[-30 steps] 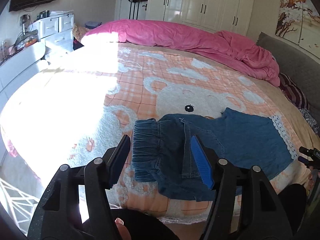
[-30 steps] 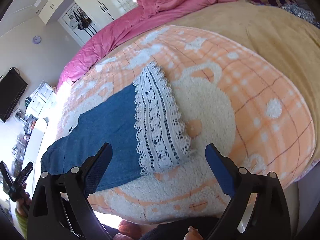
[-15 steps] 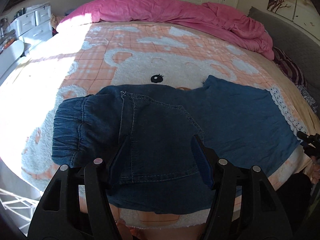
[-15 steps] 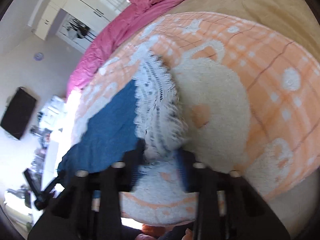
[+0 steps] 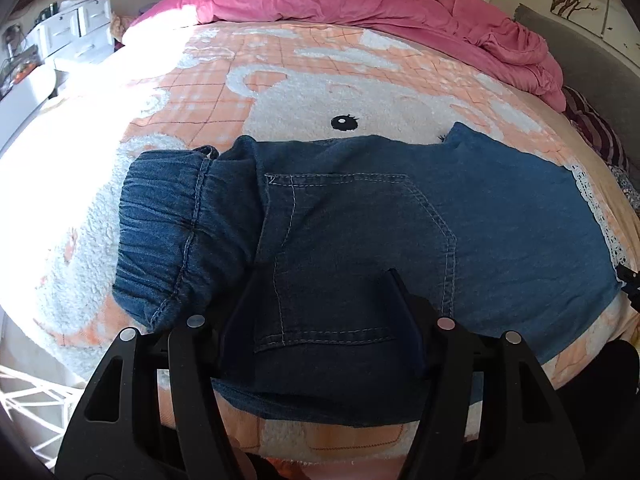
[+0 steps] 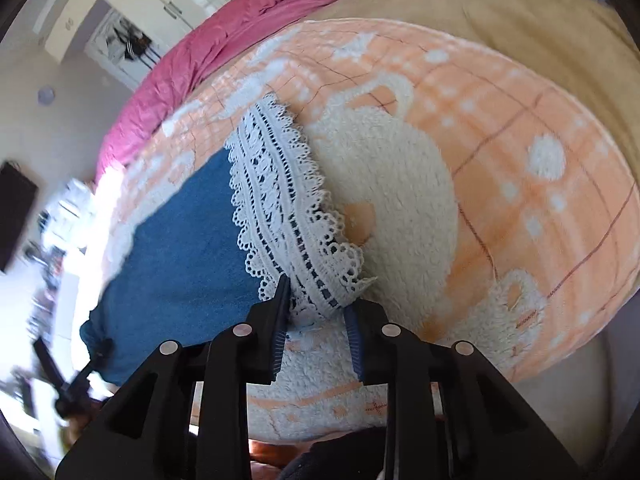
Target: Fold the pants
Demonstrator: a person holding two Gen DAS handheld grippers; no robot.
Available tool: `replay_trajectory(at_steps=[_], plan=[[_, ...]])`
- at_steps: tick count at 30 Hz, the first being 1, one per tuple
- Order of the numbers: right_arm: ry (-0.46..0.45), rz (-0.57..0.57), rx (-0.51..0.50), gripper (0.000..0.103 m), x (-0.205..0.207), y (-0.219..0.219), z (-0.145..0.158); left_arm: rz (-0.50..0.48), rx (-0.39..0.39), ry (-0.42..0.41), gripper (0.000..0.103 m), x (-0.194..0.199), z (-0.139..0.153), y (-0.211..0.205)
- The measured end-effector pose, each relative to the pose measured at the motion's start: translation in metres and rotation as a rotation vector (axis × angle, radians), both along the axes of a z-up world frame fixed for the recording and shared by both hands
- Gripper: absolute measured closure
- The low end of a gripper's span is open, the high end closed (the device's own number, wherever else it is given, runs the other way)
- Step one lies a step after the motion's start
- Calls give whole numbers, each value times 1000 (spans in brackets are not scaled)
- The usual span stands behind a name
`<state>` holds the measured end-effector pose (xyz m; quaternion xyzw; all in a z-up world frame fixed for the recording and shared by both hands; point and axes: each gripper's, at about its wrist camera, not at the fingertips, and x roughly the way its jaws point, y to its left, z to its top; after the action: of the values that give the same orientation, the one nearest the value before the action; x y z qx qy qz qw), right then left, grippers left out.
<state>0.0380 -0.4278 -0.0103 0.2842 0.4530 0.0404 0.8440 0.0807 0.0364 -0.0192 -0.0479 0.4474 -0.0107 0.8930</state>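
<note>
Blue denim pants (image 5: pixel 360 216) lie flat across the bed's near edge, elastic waistband (image 5: pixel 160 220) at the left, white lace hem (image 5: pixel 592 204) at the right. My left gripper (image 5: pixel 324 296) is open, its fingers resting over the back pocket near the waist. In the right wrist view the lace hem (image 6: pixel 280 200) runs toward my right gripper (image 6: pixel 316 312), whose jaws have closed in on the hem's near corner with a narrow gap showing.
An orange bear-print blanket (image 5: pixel 320 92) covers the bed. A pink duvet (image 5: pixel 380 8) is bunched at the far side. White drawers (image 5: pixel 68 36) stand at the left; a grey headboard (image 5: pixel 592 60) at the right.
My left gripper moved forward and down over the pants' waist area. My right gripper moved in on the lace hem corner and closed from wide open to nearly shut.
</note>
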Motion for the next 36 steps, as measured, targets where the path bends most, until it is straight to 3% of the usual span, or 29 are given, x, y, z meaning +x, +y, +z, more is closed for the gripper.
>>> replay_trajectory(at_steps=[4,7,8,12,18,23,29,34,36], plan=[[-13,-6,-47,75,-8,5,7,3,2,-15,45,0,1,-2],[-10,-32,-126,59,-17,7,22,-7,3,-30,41,-5,7,-6],[-24,-44,-157,53,-21,8,30,-14,3,-29,40,-5,9,-8],[-128,-49,-217,50,-32,20,57,-31,-3,-19,37,-10,17,-16],[-242,60,-312,39,-29,78,76,-68,5,-76,29,-22,39,-33],[-247,167,-338,30,-15,128,71,-92,2,-76,26,-23,44,-45],[-217,238,-371,21,1,168,54,-107,8,-40,13,-21,40,-56],[-74,242,-486,16,17,172,17,-145,16,-31,10,-21,33,-68],[-50,235,-469,15,20,161,2,-169,7,-28,10,-18,27,-73]])
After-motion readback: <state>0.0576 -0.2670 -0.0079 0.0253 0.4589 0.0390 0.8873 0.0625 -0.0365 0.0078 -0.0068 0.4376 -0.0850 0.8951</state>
